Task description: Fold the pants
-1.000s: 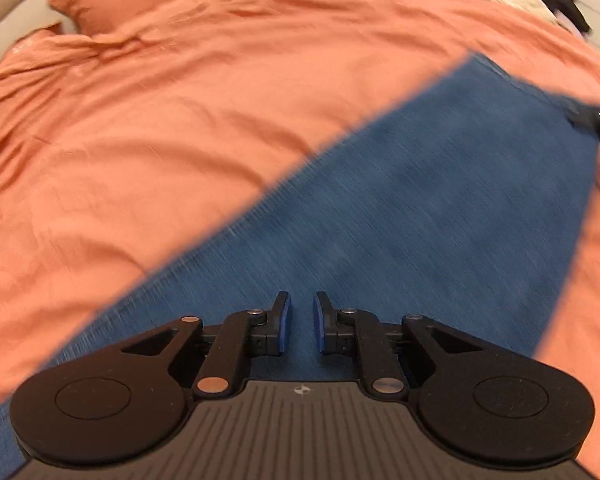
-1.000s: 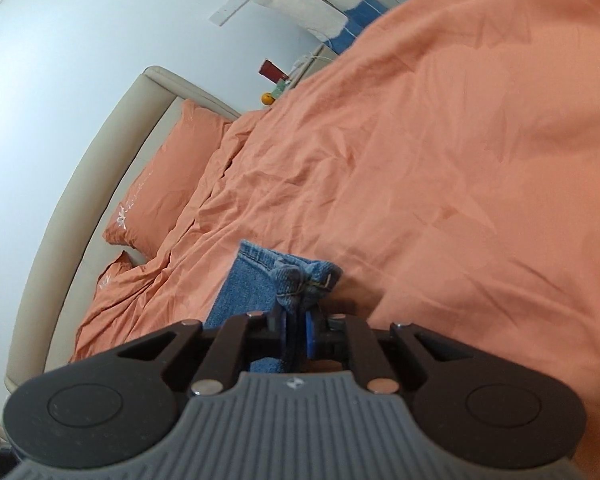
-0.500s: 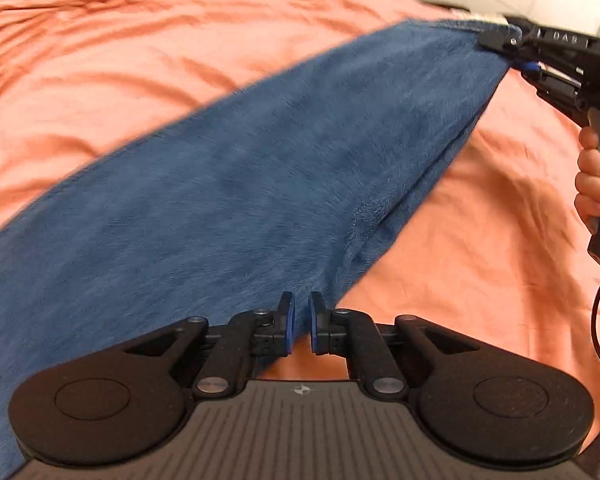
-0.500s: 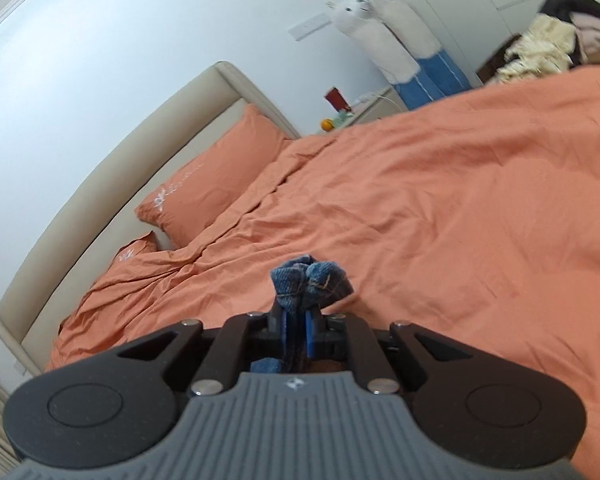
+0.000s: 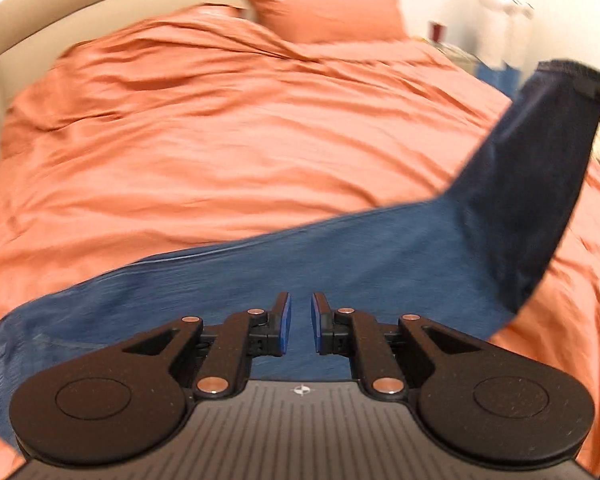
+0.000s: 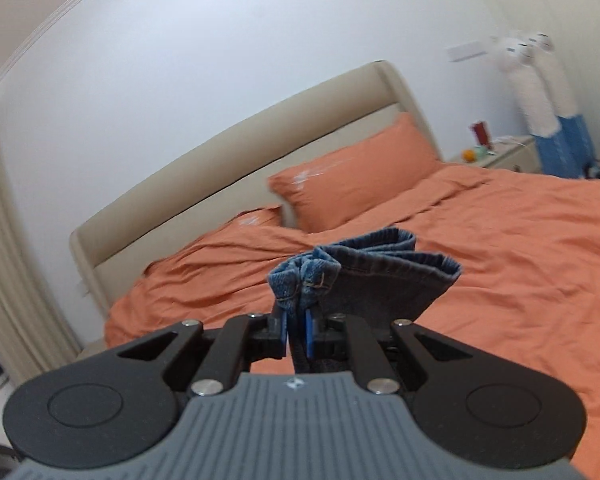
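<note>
Blue denim pants [image 5: 380,260] stretch across the orange bed cover [image 5: 220,140] in the left wrist view. One leg end [image 5: 556,128] rises off the bed toward the view's right edge. My left gripper [image 5: 301,304] hovers above the flat denim; its jaws are opening, with a narrow gap and nothing pinched between the blue pads [image 5: 285,312]. In the right wrist view my right gripper [image 6: 298,320] is shut on the bunched hem [image 6: 364,276] of the pants, held high over the bed. The cuff fans out to the right of the fingers.
A beige headboard [image 6: 220,172] and two orange pillows [image 6: 352,184] stand at the far end of the bed. A nightstand [image 6: 496,156] with small items is at the right, and a curtain [image 6: 12,280] hangs at the left.
My right gripper has risen with the hem, pulling that leg up off the bed. The left view has swung toward the headboard, and its jaws stand slightly wider than half a second ago.
</note>
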Demonstrator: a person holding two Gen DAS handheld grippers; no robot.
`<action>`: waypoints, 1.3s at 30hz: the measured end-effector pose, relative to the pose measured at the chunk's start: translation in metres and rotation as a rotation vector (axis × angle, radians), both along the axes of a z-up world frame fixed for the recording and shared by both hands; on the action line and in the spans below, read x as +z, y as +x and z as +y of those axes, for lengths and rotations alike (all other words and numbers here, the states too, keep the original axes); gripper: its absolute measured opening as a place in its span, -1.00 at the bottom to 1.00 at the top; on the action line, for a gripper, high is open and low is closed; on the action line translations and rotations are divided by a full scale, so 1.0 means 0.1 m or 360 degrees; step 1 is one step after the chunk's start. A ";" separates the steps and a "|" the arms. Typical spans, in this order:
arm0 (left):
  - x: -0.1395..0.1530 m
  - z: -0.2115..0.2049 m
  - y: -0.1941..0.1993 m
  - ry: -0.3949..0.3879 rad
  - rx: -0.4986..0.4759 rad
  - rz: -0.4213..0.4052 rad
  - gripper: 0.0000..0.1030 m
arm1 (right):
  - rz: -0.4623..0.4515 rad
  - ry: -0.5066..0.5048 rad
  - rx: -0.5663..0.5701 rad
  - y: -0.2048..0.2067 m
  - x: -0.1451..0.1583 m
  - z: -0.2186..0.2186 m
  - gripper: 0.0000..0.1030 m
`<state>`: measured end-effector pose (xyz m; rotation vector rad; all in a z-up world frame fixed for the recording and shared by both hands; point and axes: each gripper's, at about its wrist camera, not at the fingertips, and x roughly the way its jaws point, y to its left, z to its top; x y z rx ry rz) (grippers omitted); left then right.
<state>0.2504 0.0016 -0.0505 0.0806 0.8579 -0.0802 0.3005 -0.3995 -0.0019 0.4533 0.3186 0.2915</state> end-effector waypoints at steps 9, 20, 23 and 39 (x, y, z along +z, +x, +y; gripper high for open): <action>-0.05 0.84 -0.27 -0.0245 0.0211 -0.0054 -0.49 | 0.0136 -0.0417 0.0410 -0.12 -0.41 1.81 -0.92; -0.37 1.13 -0.29 -0.0578 0.0163 0.0023 -0.05 | 0.0541 -0.1005 0.0770 -0.43 -1.70 2.85 -0.58; -0.48 1.10 -0.18 -0.0701 0.0137 0.0067 -0.02 | 0.0564 -0.0972 0.0841 -0.44 -1.62 2.84 -0.25; -1.24 0.97 0.72 -0.1162 0.0360 0.0179 0.20 | 0.0641 -0.0860 0.0558 -0.12 -1.20 1.95 0.05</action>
